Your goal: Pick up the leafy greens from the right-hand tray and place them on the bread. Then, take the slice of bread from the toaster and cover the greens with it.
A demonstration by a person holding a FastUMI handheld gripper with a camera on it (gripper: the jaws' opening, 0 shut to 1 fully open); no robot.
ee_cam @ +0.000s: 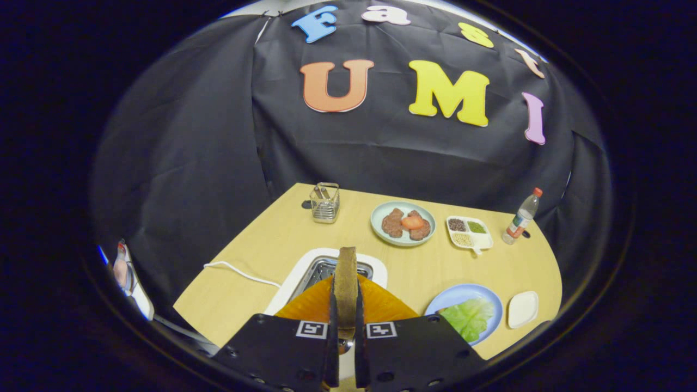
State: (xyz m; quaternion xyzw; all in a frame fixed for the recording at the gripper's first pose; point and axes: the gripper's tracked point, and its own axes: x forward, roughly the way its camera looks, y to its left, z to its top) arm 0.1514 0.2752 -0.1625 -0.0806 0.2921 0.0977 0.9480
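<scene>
Slice of bread (345,283) stands on edge, upright, pinched between the two fingers (331,348), which press on its two flat sides; gripper (344,326) closed on it. The slice sits above the white toaster (297,275), whose metal slot shows just behind it. An orange surface (381,305) lies under the slice, just ahead of the fingers; cannot tell what it is.

Right of the fingers: blue plate (454,296) carrying a leafy green (469,317); a small white square dish (523,309) just beside it.

Beyond the toaster: wire holder (325,203) near the far tabletop edge; pale green plate (384,218) with brown patties (392,223) and a tomato slice (412,222); white divided tray (482,242) with three fillings; clear bottle with red cap (523,216), upright, label too small to read.

White cord (239,272) runs across the tabletop (261,245) from the toaster to its left edge. Tabletop is light wood. Black cloth wall behind. Square black-and-white markers (311,329) on the gripper body.
</scene>
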